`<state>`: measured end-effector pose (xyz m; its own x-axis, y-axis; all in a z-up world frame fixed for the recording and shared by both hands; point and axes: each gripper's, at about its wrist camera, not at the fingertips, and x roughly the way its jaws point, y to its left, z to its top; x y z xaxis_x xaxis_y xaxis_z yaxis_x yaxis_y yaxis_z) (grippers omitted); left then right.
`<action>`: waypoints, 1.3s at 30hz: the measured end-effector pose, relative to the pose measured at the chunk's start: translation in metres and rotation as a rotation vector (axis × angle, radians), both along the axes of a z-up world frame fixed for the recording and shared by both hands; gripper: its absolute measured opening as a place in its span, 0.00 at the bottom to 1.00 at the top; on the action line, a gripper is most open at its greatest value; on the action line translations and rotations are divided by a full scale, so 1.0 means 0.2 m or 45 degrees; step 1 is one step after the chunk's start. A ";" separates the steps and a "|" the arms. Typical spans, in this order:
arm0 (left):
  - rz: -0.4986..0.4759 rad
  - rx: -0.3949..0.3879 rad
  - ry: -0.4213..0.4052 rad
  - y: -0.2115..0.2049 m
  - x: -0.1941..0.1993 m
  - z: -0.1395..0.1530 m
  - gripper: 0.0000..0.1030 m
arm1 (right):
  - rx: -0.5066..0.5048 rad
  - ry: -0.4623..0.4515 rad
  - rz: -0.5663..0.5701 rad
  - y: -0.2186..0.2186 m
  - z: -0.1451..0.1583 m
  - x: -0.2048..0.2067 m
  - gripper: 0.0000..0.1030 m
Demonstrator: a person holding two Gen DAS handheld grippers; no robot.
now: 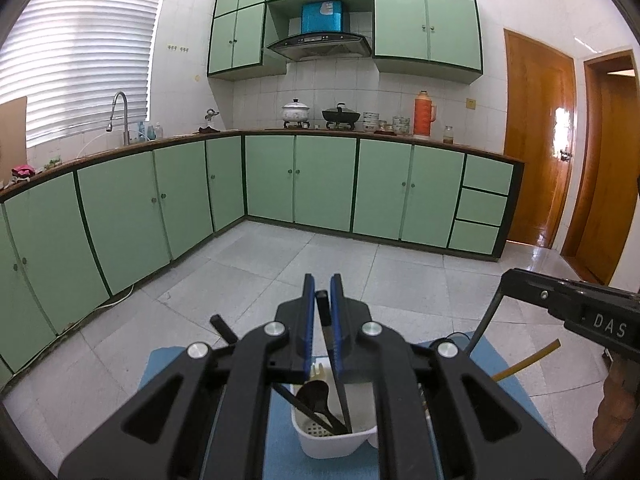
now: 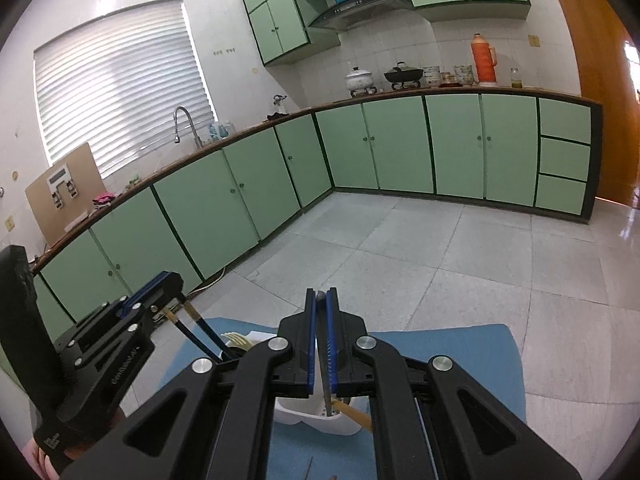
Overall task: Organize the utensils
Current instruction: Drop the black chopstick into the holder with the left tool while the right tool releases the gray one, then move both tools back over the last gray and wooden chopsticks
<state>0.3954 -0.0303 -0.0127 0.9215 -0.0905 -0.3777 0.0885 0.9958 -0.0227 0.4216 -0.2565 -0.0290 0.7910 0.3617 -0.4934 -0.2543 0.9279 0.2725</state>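
Note:
A white utensil caddy (image 1: 340, 444) (image 2: 300, 420) stands on a blue mat (image 1: 280, 440) (image 2: 440, 352). It holds a black spoon (image 1: 316, 394), a cream fork (image 2: 236, 338) and black chopsticks. My left gripper (image 1: 322, 280) (image 2: 168, 284) is shut on a black chopstick (image 1: 323, 312) whose lower end reaches into the caddy. My right gripper (image 2: 321, 292) (image 1: 505, 275) is shut on a thin grey metal utensil (image 2: 322, 352) (image 1: 486, 316), its tip down in the caddy's other side. A yellow stick (image 1: 528, 360) (image 2: 356, 414) leans out of the caddy.
The mat lies on a pale surface above a tiled floor (image 1: 360, 256). Green base cabinets (image 1: 300, 180) run along the far wall and the left wall, with a wooden door (image 1: 536, 140) at the right. Another black chopstick (image 1: 222, 326) sticks up left of my left gripper.

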 end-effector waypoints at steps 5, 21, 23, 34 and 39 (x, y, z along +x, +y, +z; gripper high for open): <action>0.012 -0.017 -0.004 0.02 -0.01 0.02 0.36 | -0.006 0.002 -0.014 -0.01 0.00 0.00 0.07; 0.028 -0.052 -0.111 0.08 -0.12 0.16 0.70 | 0.040 -0.094 -0.112 -0.15 0.09 -0.11 0.49; 0.036 -0.057 -0.143 0.09 -0.18 0.19 0.77 | 0.040 -0.126 -0.131 -0.18 0.11 -0.16 0.56; 0.036 -0.127 -0.176 0.14 -0.53 0.16 0.93 | -0.010 -0.233 -0.176 -0.23 0.10 -0.54 0.94; 0.036 -0.103 -0.151 0.14 -0.69 0.10 0.94 | -0.023 -0.240 -0.174 -0.22 0.05 -0.70 0.94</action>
<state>0.2579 -0.0029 0.0076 0.9617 -0.0899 -0.2587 0.0676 0.9933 -0.0941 0.2806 -0.3006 -0.0199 0.9109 0.2374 -0.3374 -0.1709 0.9615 0.2150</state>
